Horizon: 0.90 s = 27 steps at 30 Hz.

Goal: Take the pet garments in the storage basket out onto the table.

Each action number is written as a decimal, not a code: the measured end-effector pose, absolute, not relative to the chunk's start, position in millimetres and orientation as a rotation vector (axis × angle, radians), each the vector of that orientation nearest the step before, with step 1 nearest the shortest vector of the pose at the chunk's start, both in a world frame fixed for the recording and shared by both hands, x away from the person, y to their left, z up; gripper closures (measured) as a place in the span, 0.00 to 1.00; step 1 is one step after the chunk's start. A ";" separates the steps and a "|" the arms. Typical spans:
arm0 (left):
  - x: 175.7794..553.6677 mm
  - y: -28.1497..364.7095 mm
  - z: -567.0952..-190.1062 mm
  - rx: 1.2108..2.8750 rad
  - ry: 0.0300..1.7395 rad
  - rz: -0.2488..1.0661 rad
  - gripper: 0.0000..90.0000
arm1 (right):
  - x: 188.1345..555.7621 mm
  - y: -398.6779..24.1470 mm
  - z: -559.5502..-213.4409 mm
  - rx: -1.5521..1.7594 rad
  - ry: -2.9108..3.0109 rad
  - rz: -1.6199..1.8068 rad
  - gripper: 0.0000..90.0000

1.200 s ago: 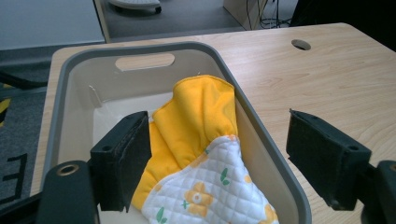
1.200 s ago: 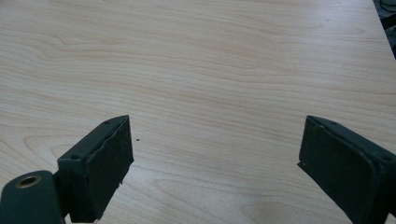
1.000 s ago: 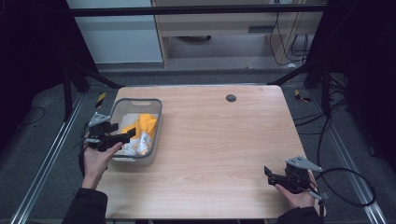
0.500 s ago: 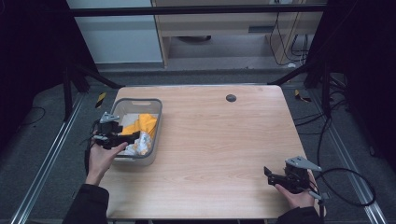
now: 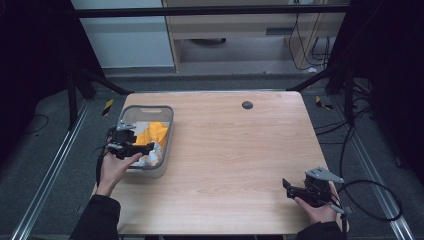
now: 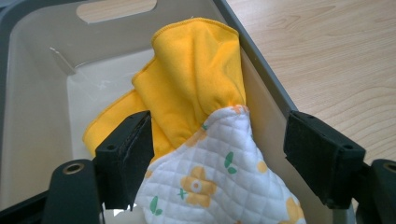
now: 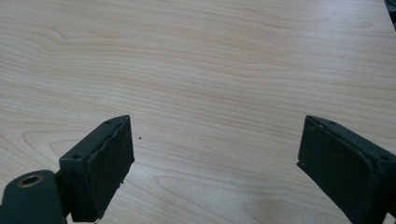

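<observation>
High view. Rectangular tabletop [image 5: 225,150], pale wood grain, smooth, rounded corners. Grey plastic bin [image 5: 167,131] at the left edge, oblong, thin-walled, handle slot in its far wall. Inside it, yellow cloth [image 5: 152,132] bunched toward the right wall, with white quilted cloth [image 5: 154,154] at the near end. Left gripper [image 5: 145,148] over the bin's near half, jaws pointed right at the white cloth; left hand [image 5: 114,167] beneath it at the bin's near-left corner, dark sleeve behind. Right gripper [image 5: 286,186] low over bare wood near the front right corner, well apart from the bin, grey three-cornered plate on top, cable looping off to the right. Small dark round disc [image 5: 247,105] near the far edge. Dark floor and black frame posts around the table.

Left gripper view. Jaws set wide, black blocks with flat pads, holding nothing. Between them, white quilted cloth [image 6: 219,182]: stitched diamond texture, yellow flowers, green leaves. Yellow cloth [image 6: 191,88] above it, soft fine weave, hemmed edge, draped in folds against the bin [image 6: 37,107] wall. Left jaw just beside the yellow fold; right jaw outside the bin's wall, over wood. Bin wall standing between right jaw and cloth.

Right gripper view. Jaws spread wide, empty, matte black pads, left pad edge frayed. Bare tabletop [image 7: 210,70] beneath.
</observation>
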<state>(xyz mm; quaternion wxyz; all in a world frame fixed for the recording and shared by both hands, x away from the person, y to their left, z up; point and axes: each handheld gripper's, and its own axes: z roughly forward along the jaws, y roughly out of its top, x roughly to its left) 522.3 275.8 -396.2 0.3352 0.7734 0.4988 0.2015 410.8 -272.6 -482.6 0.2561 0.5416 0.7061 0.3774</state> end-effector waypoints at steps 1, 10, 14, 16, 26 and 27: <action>522.6 275.3 -396.4 2.022 1.300 0.524 0.27 | 410.8 -272.6 -482.6 1.470 1.917 1.025 0.11; 525.5 268.6 -399.3 2.053 1.307 0.516 0.32 | 411.5 -272.1 -483.3 1.468 1.924 1.021 0.12; 527.4 265.4 -401.3 2.070 1.313 0.506 0.36 | 411.6 -271.7 -483.5 1.467 1.931 1.020 0.12; 528.6 263.0 -402.5 2.086 1.317 0.509 0.39 | 411.8 -271.8 -483.6 1.468 1.930 1.017 0.12; 532.6 257.4 -408.3 2.116 1.343 0.507 0.45 | 412.0 -271.4 -483.9 1.467 1.936 1.015 0.12; 532.6 257.4 -408.3 2.116 1.343 0.507 0.45 | 412.0 -271.4 -483.9 1.467 1.936 1.015 0.12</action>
